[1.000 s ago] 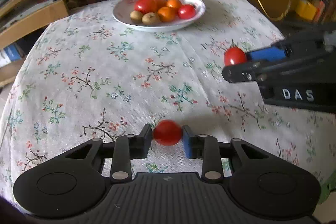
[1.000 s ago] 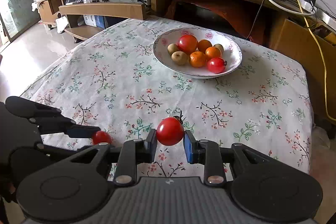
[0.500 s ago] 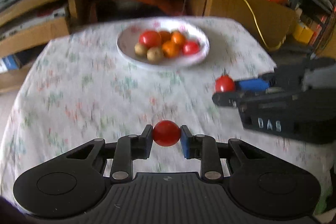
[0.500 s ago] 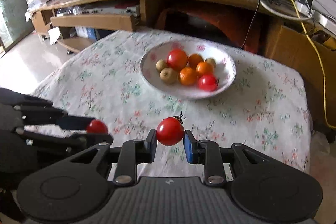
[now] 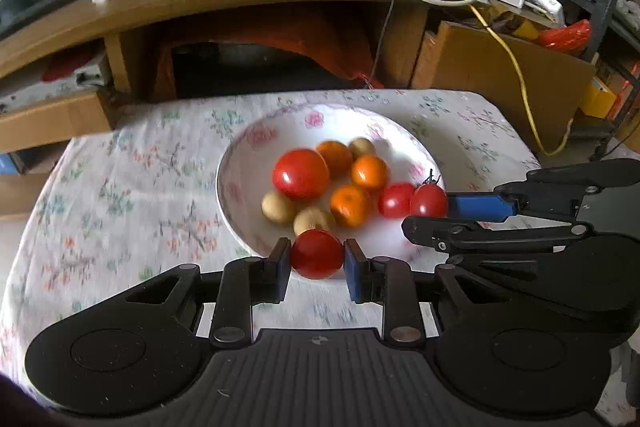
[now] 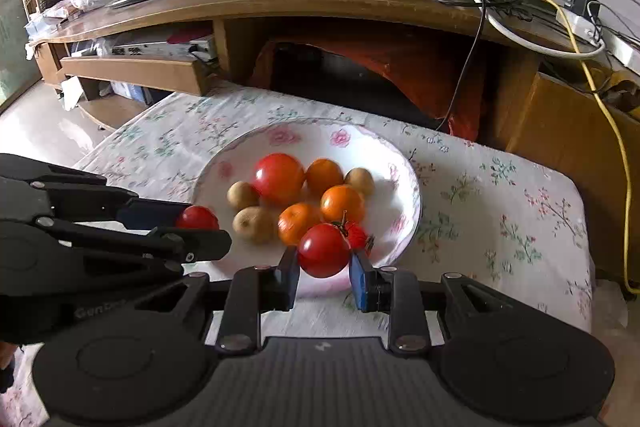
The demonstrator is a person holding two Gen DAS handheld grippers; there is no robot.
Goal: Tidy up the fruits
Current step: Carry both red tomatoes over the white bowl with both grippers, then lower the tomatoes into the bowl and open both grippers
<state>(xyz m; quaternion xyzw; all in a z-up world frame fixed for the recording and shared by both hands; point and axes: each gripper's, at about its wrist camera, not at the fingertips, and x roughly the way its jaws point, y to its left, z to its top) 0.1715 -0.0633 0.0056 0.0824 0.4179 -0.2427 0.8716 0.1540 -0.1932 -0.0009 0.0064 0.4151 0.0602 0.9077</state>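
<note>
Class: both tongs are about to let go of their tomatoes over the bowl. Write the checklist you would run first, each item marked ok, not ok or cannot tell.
1. Left tongs shut on small red tomato: ok.
2. Right tongs shut on stemmed tomato: ok.
3. Both tomatoes over the bowl: ok.
4. Bare bowl surface below left tomato: ok.
5. Free spot below stemmed tomato: cannot tell, fruit close by.
6. Height above bowl: cannot tell.

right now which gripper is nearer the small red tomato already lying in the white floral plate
Right. The right gripper holds its stemmed tomato against the small red tomato; the left gripper sits at the white floral plate's near rim.
</note>
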